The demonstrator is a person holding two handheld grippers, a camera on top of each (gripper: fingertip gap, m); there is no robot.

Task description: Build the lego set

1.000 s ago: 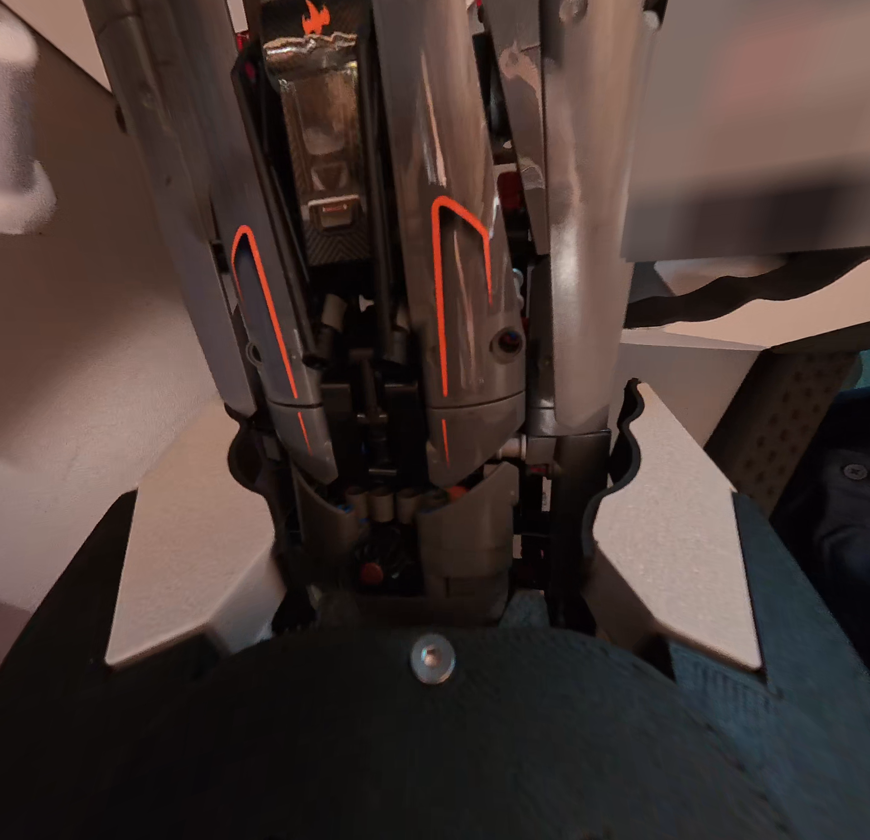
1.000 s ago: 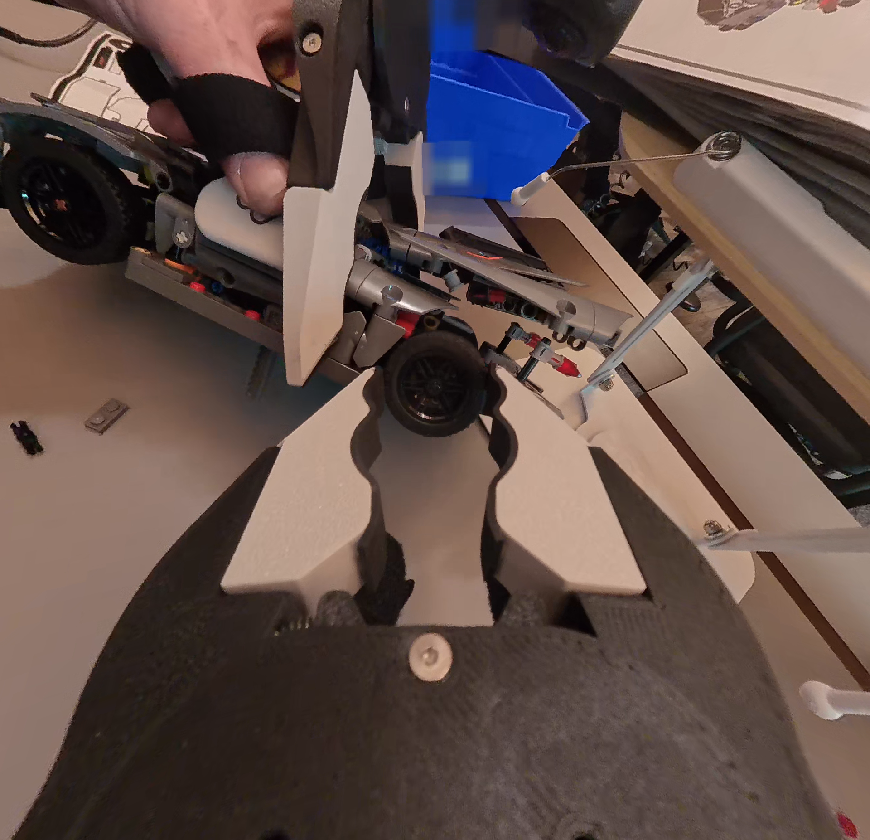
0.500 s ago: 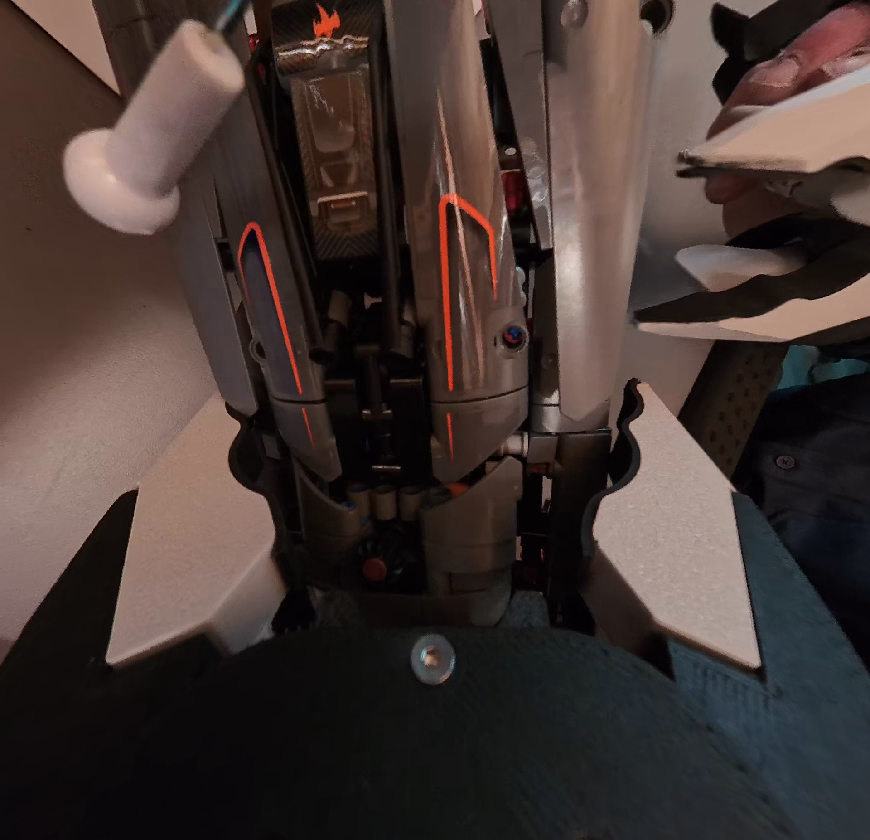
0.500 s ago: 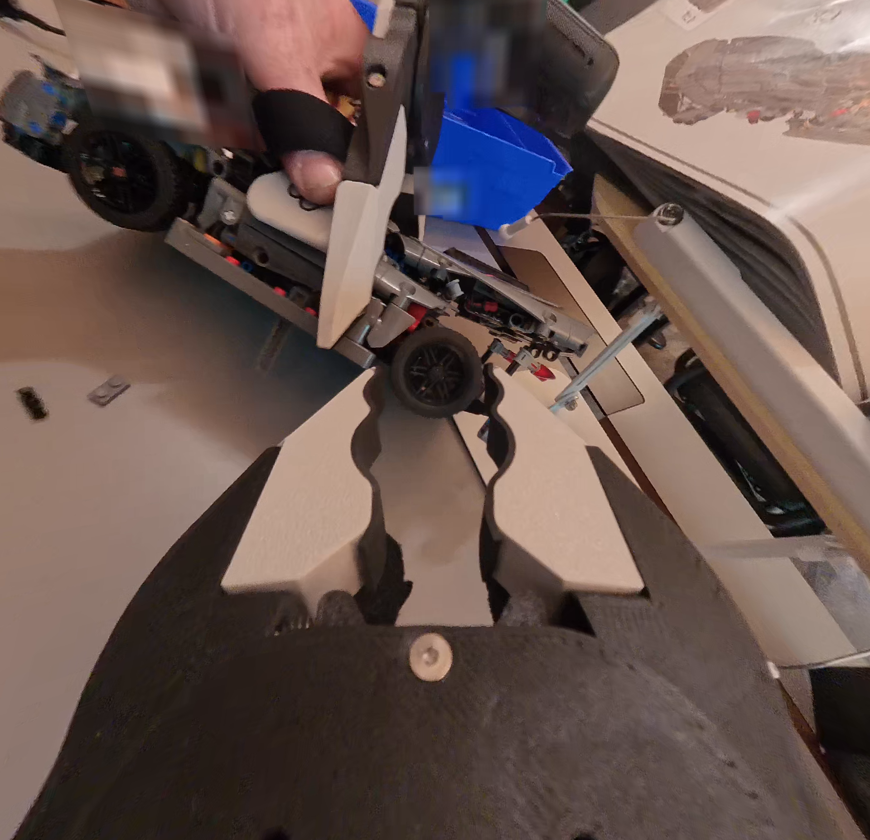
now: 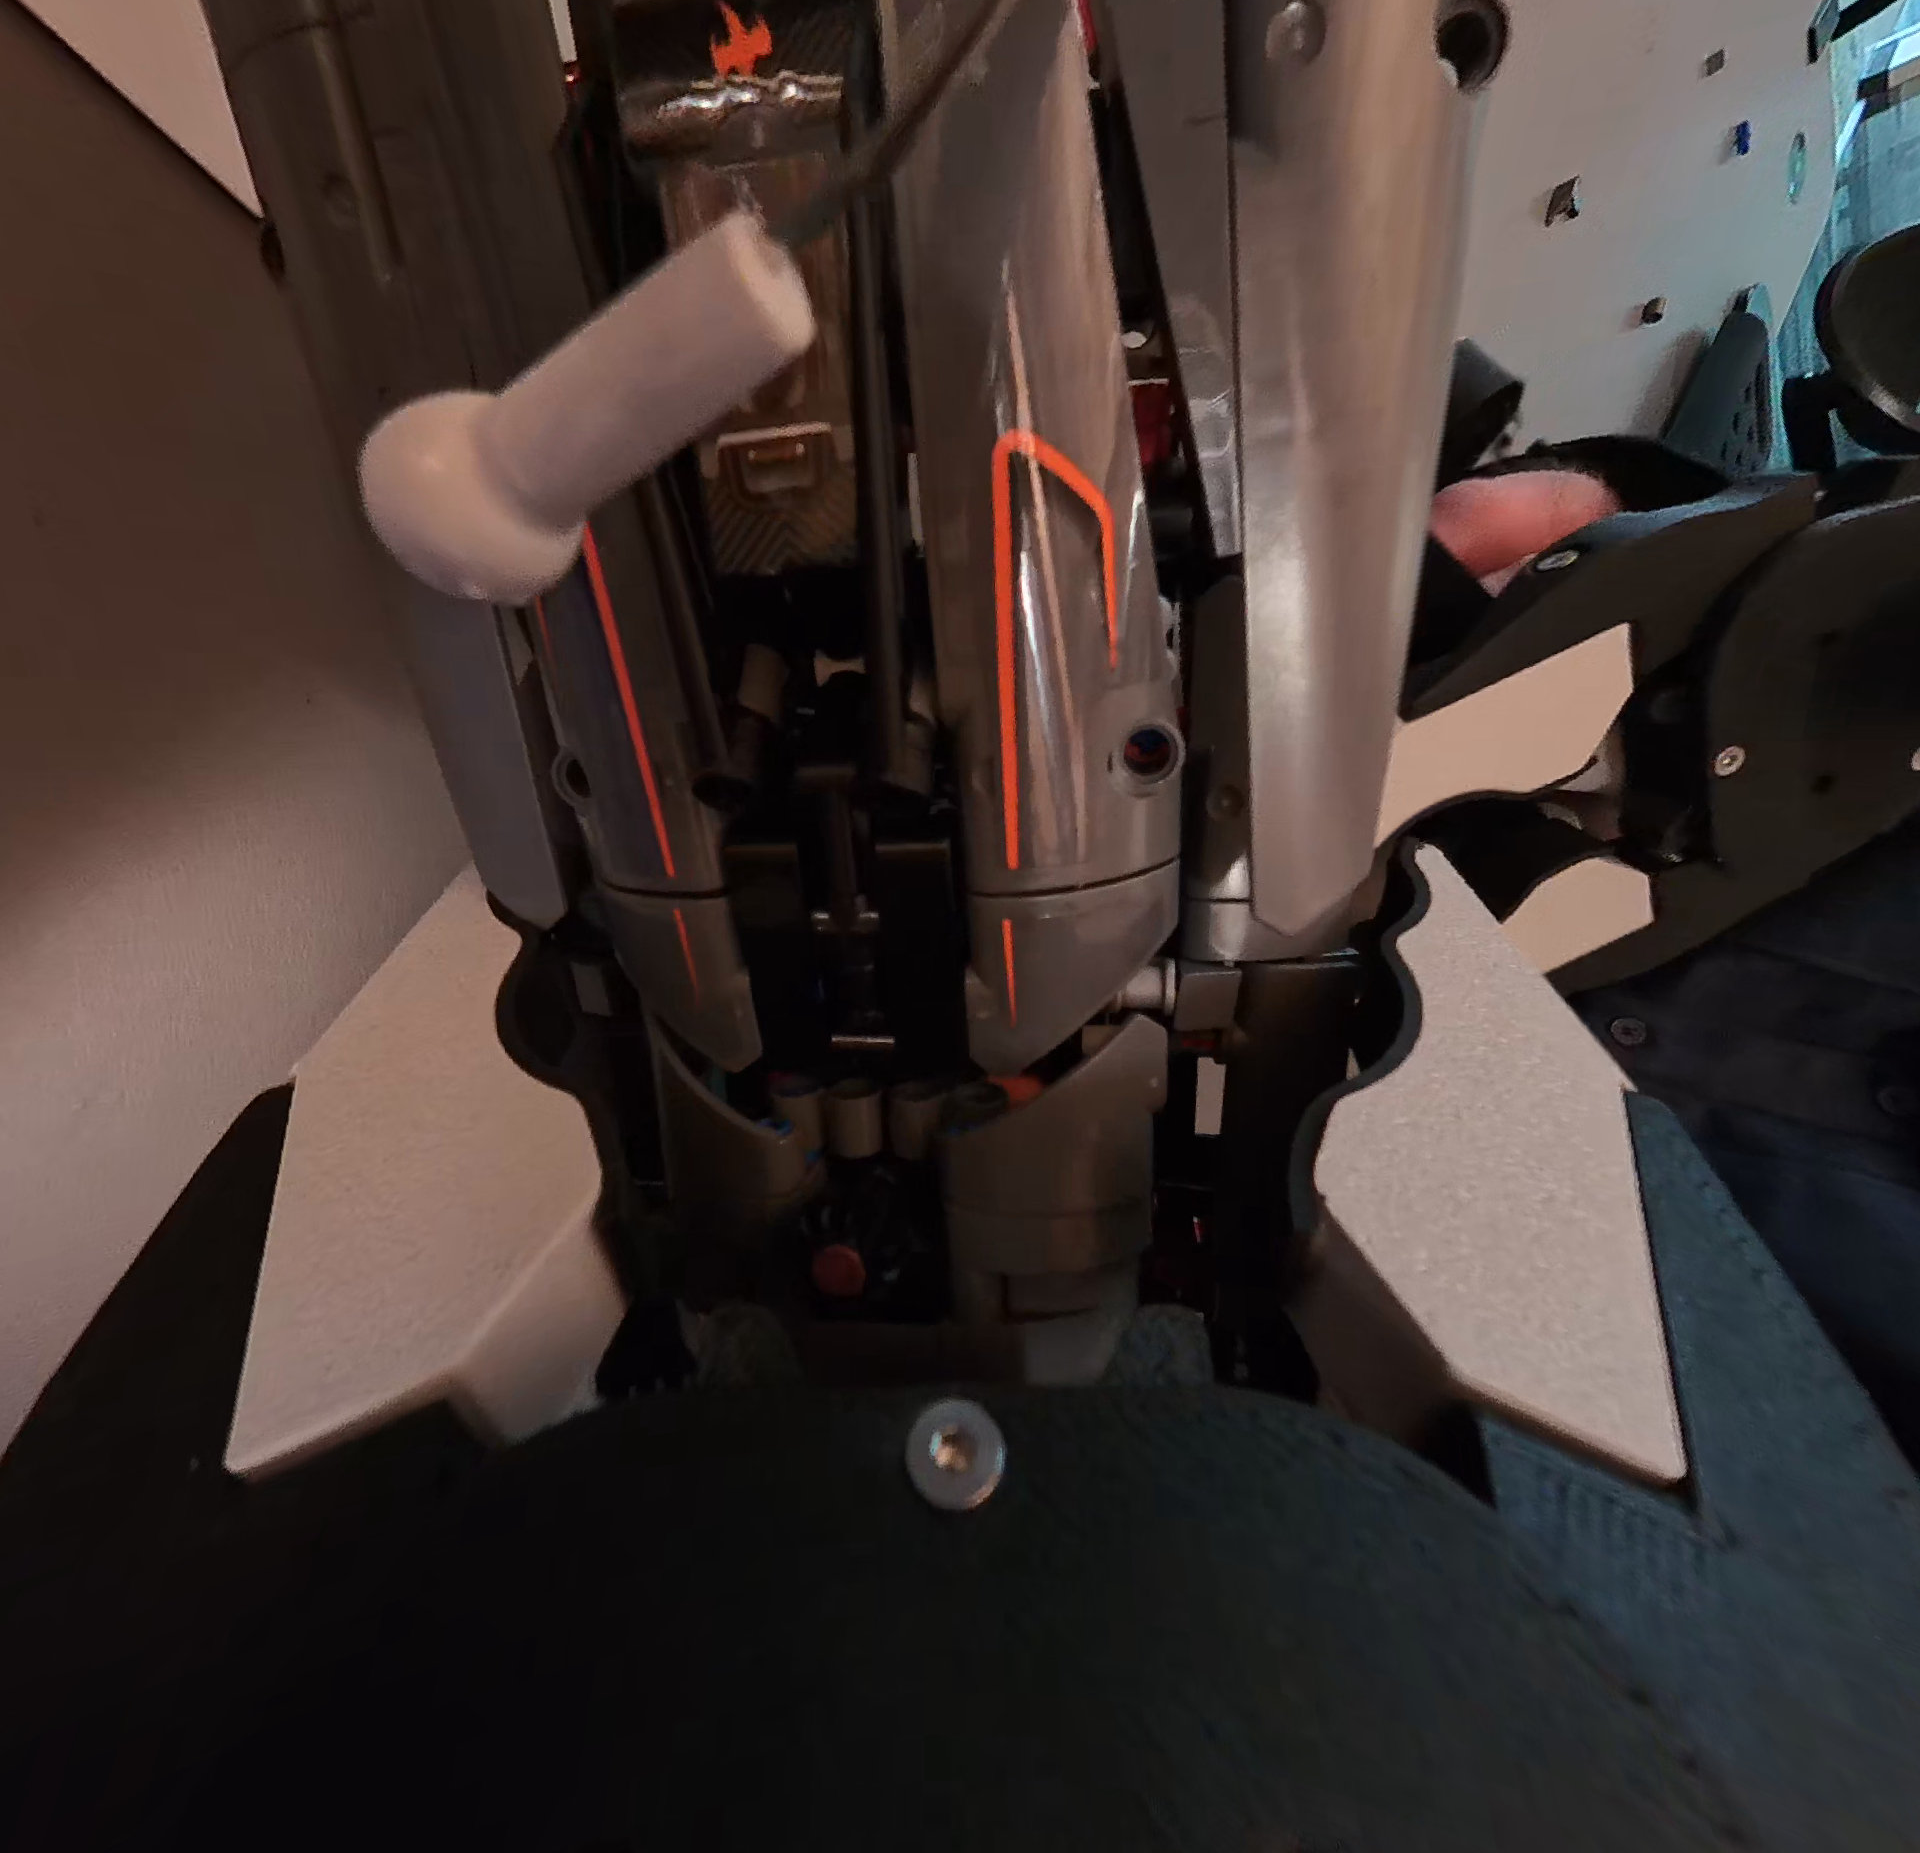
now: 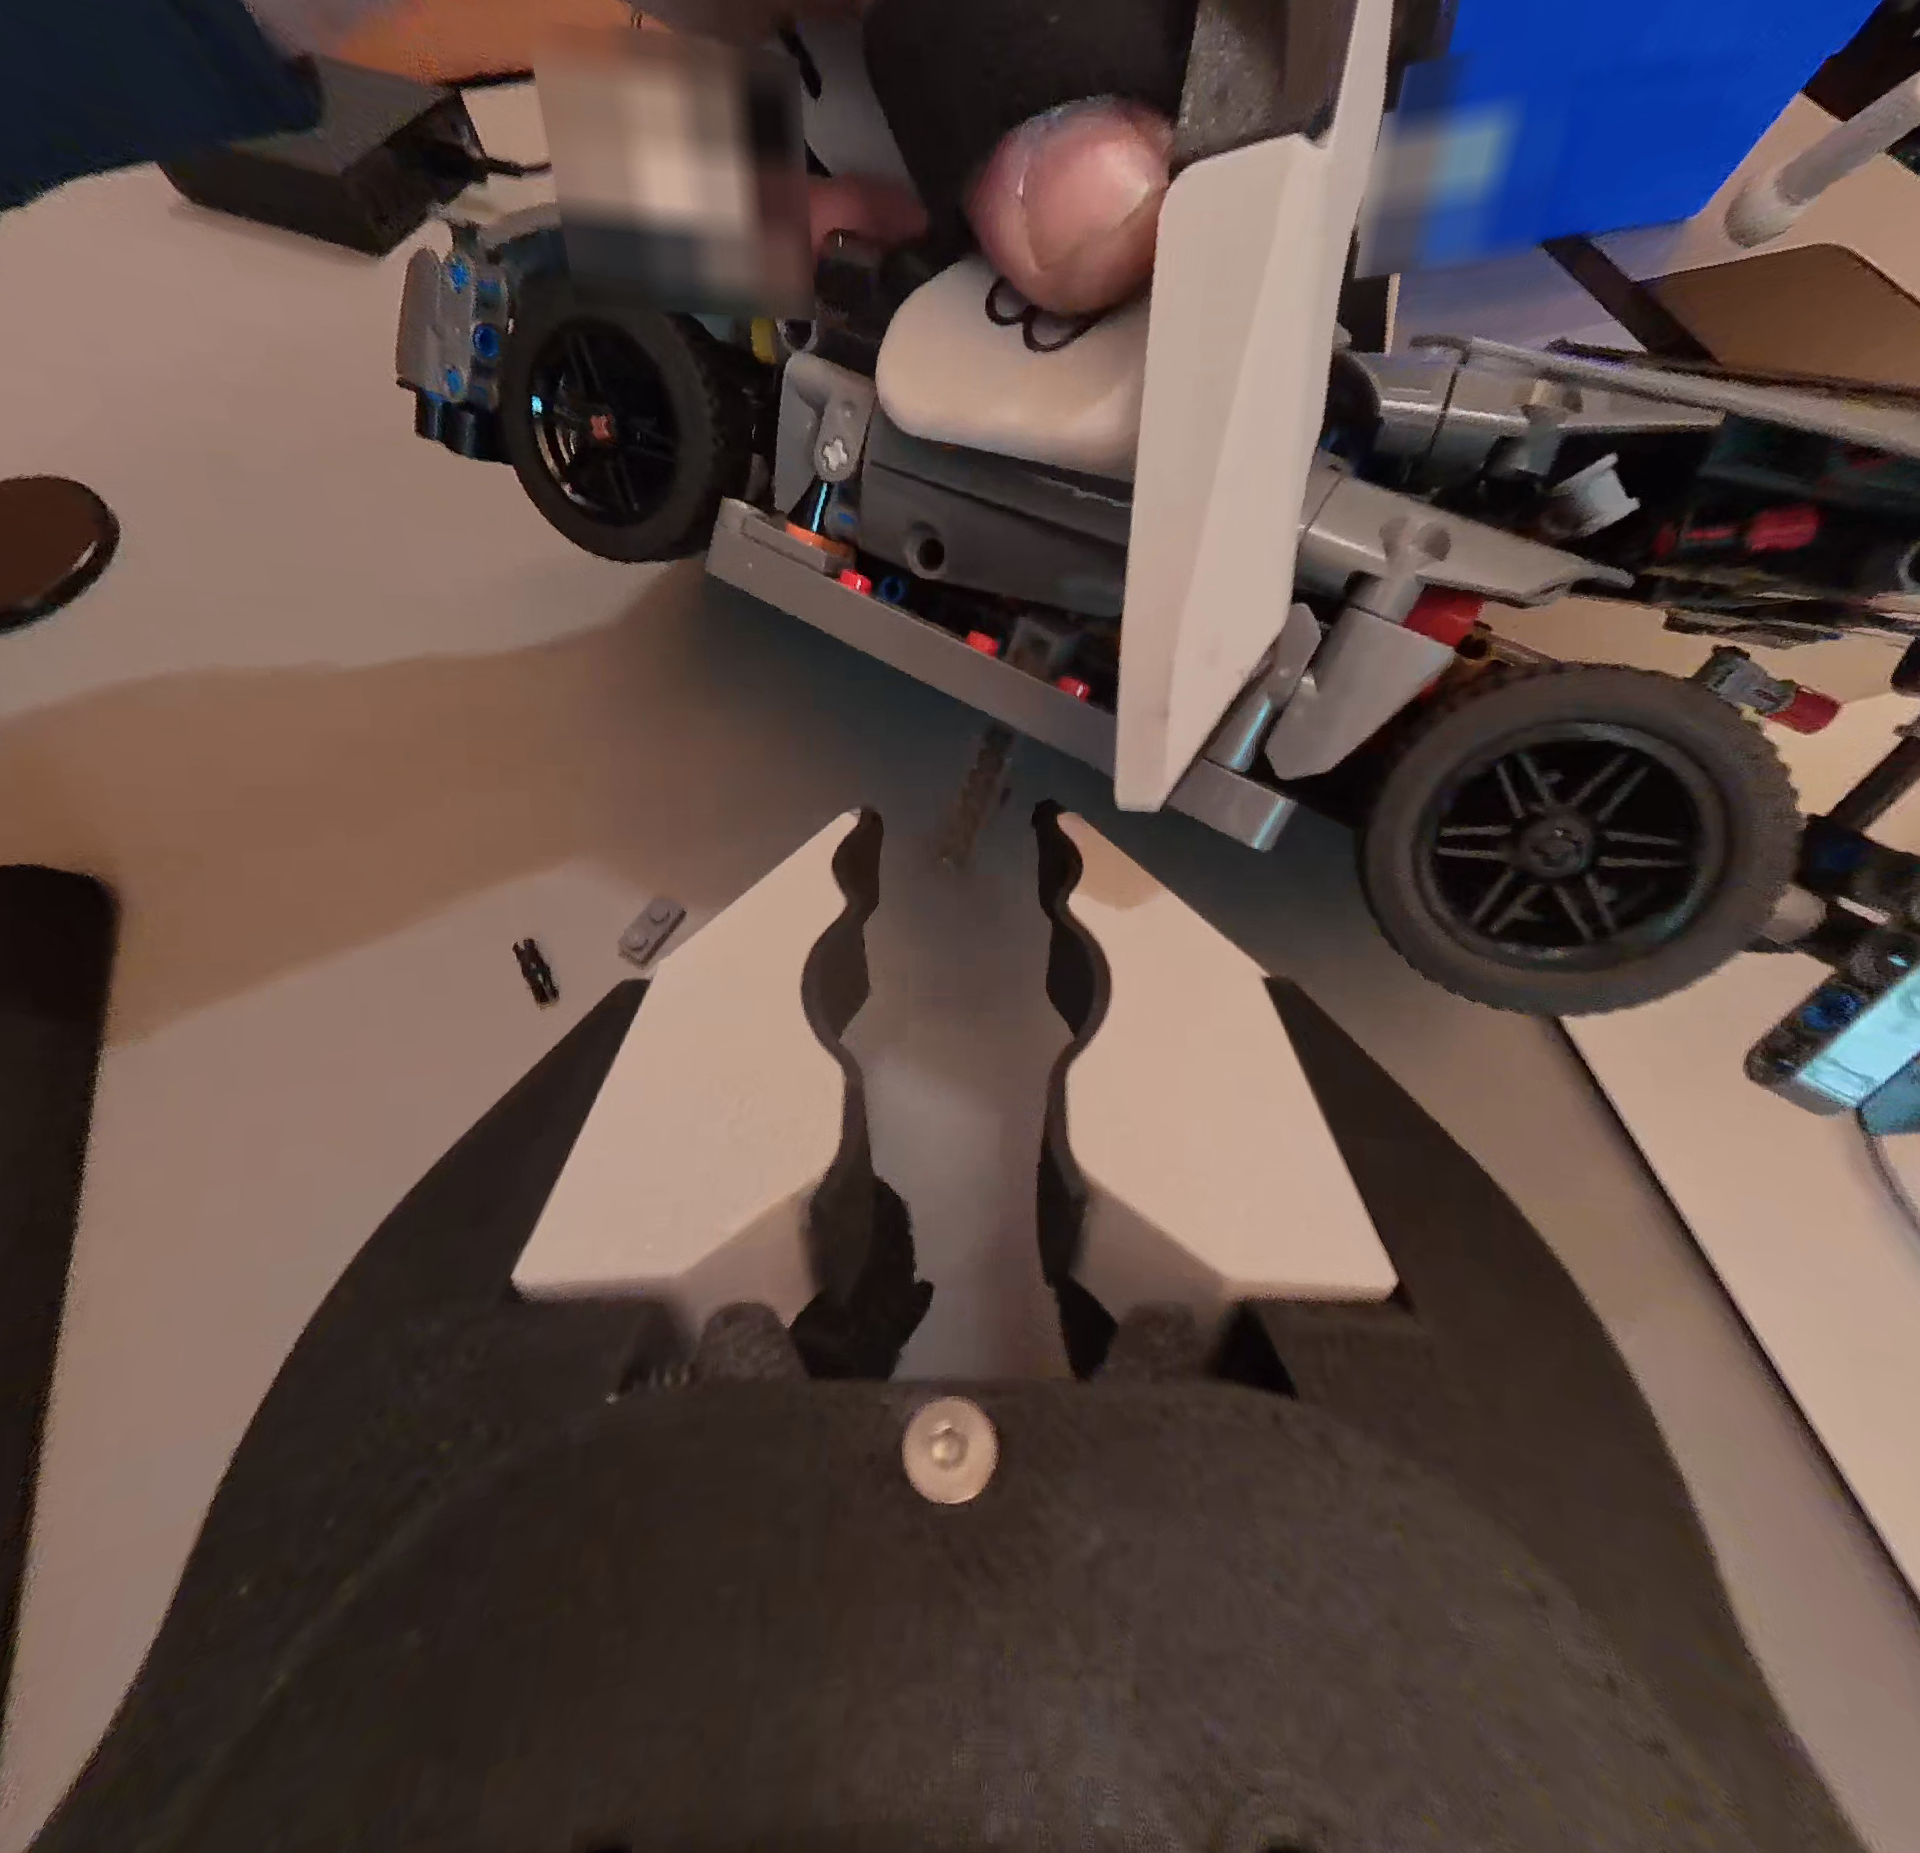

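Observation:
The grey lego car (image 5: 1049, 598), with orange lines, is clamped lengthwise between my left gripper's (image 5: 935, 972) white fingers (image 5: 1475, 1128). In the right wrist view the car (image 6: 997, 515) hangs tilted above the table, with the left gripper's white finger (image 6: 1226, 453) across its side and a thumb pressing above. Its black wheels (image 6: 1569, 837) are clear of the table. My right gripper (image 6: 951, 827) is open and empty, just below and in front of the car's underside. It also shows at the right of the left wrist view (image 5: 1714, 712).
A small grey plate (image 6: 652, 928), a black pin (image 6: 535, 970) and a dark toothed strip (image 6: 971, 795) lie on the beige table (image 6: 312, 764). A blue bin (image 6: 1662, 68) stands behind the car. A white peg-shaped handle (image 5: 582, 421) hangs in front of the car. The small grey plate (image 6: 652, 928) lies some 8 cm from my right tips, 15 cm from my left tips.
My right gripper has swung left and come closer under the car's middle. The car now sits larger and higher in its view. The white peg has drifted right across the left wrist view.

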